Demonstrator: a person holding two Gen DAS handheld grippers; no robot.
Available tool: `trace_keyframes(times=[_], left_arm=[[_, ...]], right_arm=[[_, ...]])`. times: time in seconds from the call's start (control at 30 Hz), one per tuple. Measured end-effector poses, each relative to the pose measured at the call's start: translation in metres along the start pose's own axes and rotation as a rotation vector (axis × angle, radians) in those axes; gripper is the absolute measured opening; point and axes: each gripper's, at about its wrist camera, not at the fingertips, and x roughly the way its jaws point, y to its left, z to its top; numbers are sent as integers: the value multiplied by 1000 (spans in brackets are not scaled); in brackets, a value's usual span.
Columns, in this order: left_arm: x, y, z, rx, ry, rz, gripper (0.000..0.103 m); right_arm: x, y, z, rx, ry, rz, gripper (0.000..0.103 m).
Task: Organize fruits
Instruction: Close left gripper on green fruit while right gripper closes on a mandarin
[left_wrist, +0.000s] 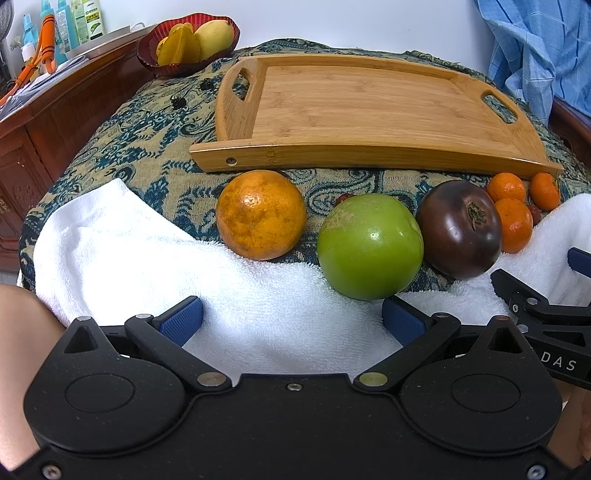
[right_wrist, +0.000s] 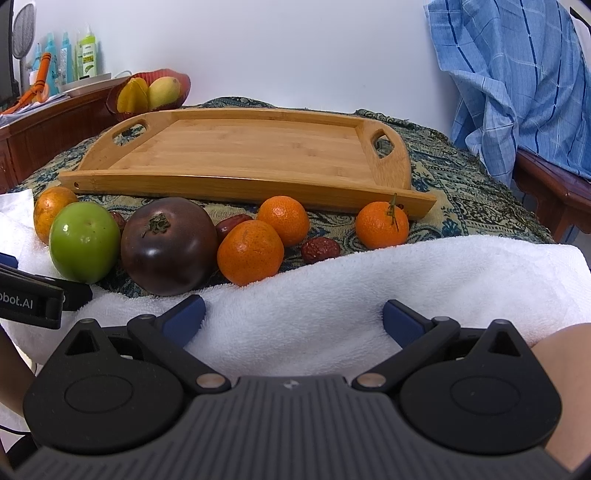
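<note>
Both claws, left claw (left_wrist: 291, 317) and right claw (right_wrist: 293, 317), hover released over a white towel (right_wrist: 332, 291). Ahead, the fruits line the near edge of a bare bamboo tray (right_wrist: 258, 147): green apple (left_wrist: 370, 246), rough orange (left_wrist: 261, 214), dark purple tomato (right_wrist: 168, 245), small mandarins (right_wrist: 250, 253). "DAS" marks the right claw's body in the left view.

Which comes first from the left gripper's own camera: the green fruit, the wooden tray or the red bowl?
1. Green fruit, just ahead, slightly right of the left gripper.
2. Wooden tray, behind the fruit row.
3. Red bowl, far back left.
</note>
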Motion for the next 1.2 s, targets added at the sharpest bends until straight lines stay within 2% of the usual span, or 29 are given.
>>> trace_keyframes(times=[0.13,0.27,0.43,0.57,0.7,0.83,0.97,1.2], left_arm=[[-2,0,-3,13,-22,-4,103],[-5,-2,-13,25,-86,1,103],[-7,-2,-13,19,-92,5,103],[-17,1,-13,-13,-128,-22,94],[-30,0,-13,-14,-186,-63,87],[-39,-6,-12,7,-230,-89,74],[-40,-10,-9,12,-235,-118,65],[-35,-17,-8,47,-230,-141,55]], right_arm=[[0,-1,-3,1,-25,1,103],[-2,0,-10,4,-64,-3,103],[-4,-1,-8,0,-75,-2,103],[-12,1,-8,-36,-108,-2,102],[-19,6,-6,-71,-142,-5,92],[-20,10,-3,-91,-160,-4,78],[-19,10,-1,-100,-169,6,61],[-17,9,1,-154,-173,56,53]])
